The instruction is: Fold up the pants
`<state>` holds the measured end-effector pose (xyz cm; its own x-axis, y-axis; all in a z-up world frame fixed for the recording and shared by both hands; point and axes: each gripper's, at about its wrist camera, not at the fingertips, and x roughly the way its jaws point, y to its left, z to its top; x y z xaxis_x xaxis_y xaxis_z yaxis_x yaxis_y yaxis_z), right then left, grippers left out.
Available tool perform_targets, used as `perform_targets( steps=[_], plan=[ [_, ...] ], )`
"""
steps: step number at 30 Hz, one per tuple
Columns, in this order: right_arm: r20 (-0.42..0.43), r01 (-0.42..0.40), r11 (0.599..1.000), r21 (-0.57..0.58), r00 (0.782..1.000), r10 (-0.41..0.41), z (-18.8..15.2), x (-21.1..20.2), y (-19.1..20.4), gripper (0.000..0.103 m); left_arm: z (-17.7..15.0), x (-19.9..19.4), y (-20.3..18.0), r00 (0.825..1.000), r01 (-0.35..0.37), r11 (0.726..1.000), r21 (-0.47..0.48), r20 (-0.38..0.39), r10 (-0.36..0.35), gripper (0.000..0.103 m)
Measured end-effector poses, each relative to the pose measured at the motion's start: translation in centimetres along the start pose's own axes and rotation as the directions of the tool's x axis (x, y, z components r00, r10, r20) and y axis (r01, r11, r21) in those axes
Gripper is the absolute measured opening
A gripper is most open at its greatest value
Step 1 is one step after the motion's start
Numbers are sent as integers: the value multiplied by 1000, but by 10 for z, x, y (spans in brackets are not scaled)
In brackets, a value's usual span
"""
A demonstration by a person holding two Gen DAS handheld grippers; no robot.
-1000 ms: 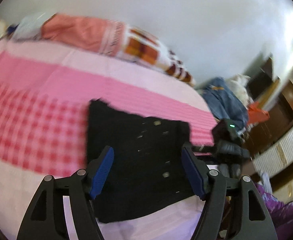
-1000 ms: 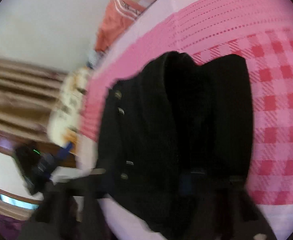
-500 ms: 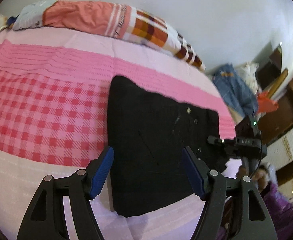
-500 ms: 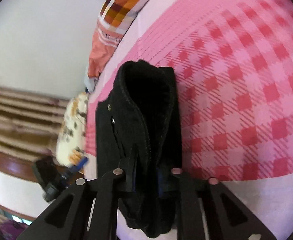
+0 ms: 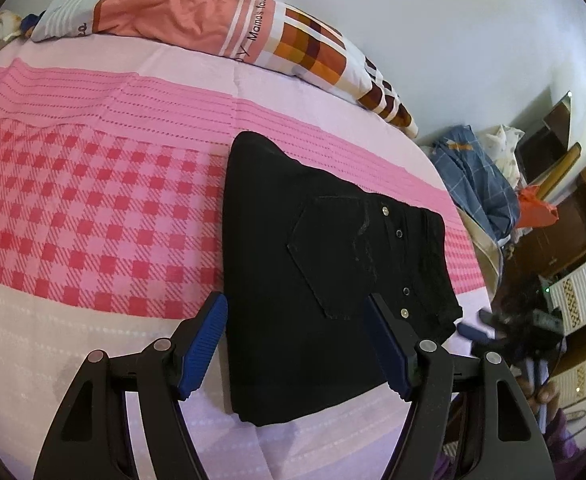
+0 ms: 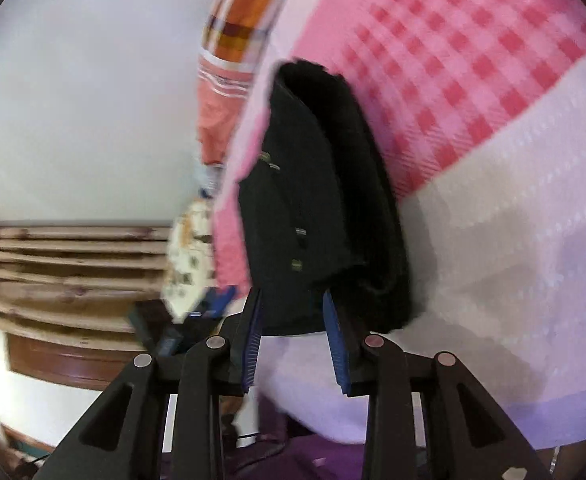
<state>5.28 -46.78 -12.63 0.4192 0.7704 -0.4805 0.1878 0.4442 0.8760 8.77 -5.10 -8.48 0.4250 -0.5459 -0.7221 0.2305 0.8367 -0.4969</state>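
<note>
Lying folded, black pants point(image 5: 317, 280) on checked bedspread point(image 5: 93, 208)

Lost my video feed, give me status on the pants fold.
Left gripper open, empty. Right gripper open at the pants edge. Pants folded on the bed. Nothing obstructing.

Folded black denim pants point(image 5: 325, 280) lie flat on the pink checked bedsheet point(image 5: 93, 208), near the bed's right edge. Behind them, along the far side of the bed against the wall, rests the long orange-and-plaid pillow point(image 5: 213, 32). To the right, off the bed, a heap of blue checked cloth point(image 5: 477, 180) sits beside dark wooden furniture point(image 5: 573, 216). The black left gripper point(image 5: 297, 354) hangs over the pants' near edge; the black right gripper point(image 6: 293, 342) sits at the pants' point(image 6: 321, 200) right end, just apart from it.
</note>
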Motion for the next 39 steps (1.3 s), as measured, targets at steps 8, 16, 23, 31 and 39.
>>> perform_targets(
  steps=[8, 16, 23, 31, 39],
  plan=[
    [34, 8, 996, 93, 999, -12, -1, 5, -9, 42, -10, -4, 8, 1000, 6, 1000, -23, -20, -7, 71],
    [111, 55, 995, 83, 992, -64, 6, 20, -2, 18, -15, -3, 7, 999, 15, 999, -35, -36, -17, 71],
    [146, 42, 997, -58, 989, -33, -17, -7, 25, 13, -17, -17, 10, 1000, -16, 1000, -22, -27, 15, 74],
    [95, 25, 998, 56, 995, -30, -16, 2, -9, 13, -20, -13, 25, 999, -25, 998, -64, -37, 22, 76],
    [233, 41, 995, 95, 970, -62, -9, -60, -19, 42, -17, 6, 8, 997, -32, 999, 2, -74, 33, 76]
  ],
)
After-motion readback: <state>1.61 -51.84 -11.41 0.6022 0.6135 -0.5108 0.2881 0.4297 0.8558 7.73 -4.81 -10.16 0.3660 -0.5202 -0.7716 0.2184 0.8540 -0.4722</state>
